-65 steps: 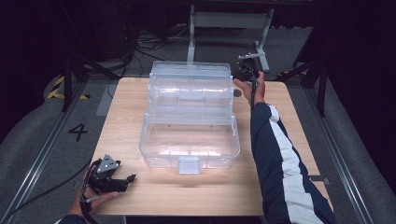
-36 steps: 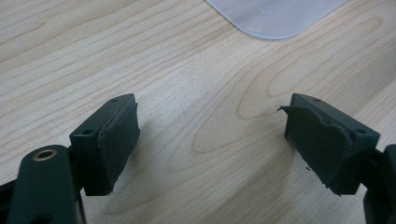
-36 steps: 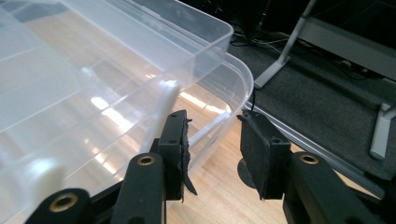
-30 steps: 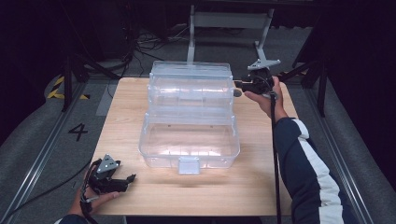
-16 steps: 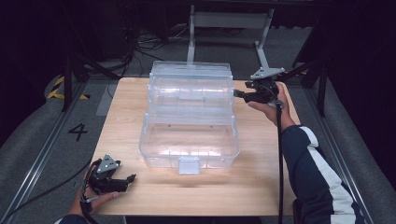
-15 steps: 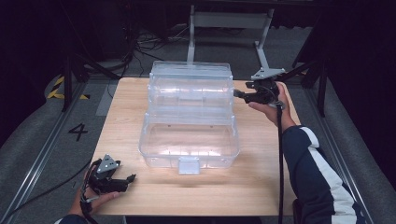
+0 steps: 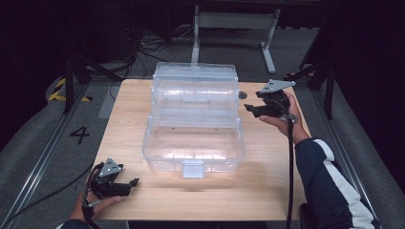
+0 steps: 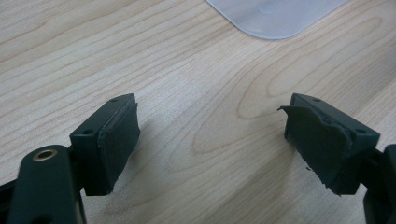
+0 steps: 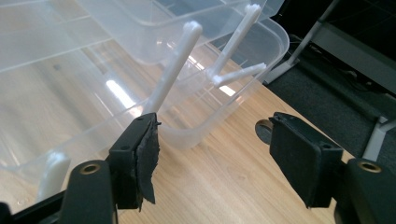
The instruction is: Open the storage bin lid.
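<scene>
Clear plastic tiered storage box point(image 7: 193, 114) stands open mid-table point(image 7: 267, 181) in high view; right gripper point(image 7: 252, 109) just off its right side, left gripper point(image 7: 134, 182) at near-left corner; left gripper view: jaws spread over bare wood; right gripper view: jaws, just been opening, empty, beside hinge arms point(image 9: 175, 70).

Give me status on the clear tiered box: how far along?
Done: the clear box stands opened on the table, its upper trays stepped back on their link arms. In hand: nothing; the right gripper, jaws just opening, sits empty beside the trays. Left: the left gripper rests open at the near corner; the box holds nothing visible.
</scene>
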